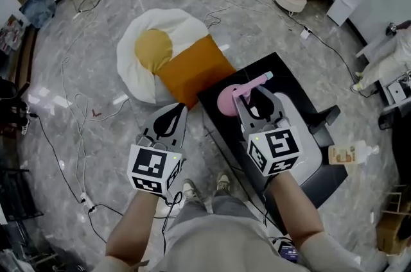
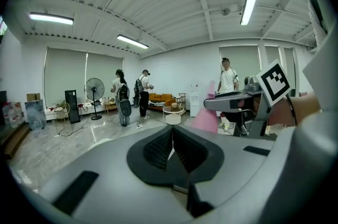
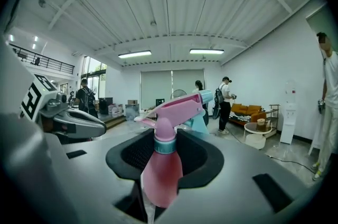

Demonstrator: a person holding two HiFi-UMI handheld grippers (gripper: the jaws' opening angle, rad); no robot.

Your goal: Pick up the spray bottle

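My right gripper is shut on the pink spray bottle, held up in the air above the black table. In the right gripper view the bottle stands upright between the pads of the right gripper, which press on its body just under the teal collar. Its pink trigger head points right. My left gripper hangs beside it at the left, shut and with nothing in it; its pads touch. From the left gripper view the bottle and the right gripper show at the right.
An egg-shaped beanbag with an orange cushion lies on the floor ahead. A light tray sits on the black table. A small bottle lies at the right. Cables cross the floor; people stand at the far end.
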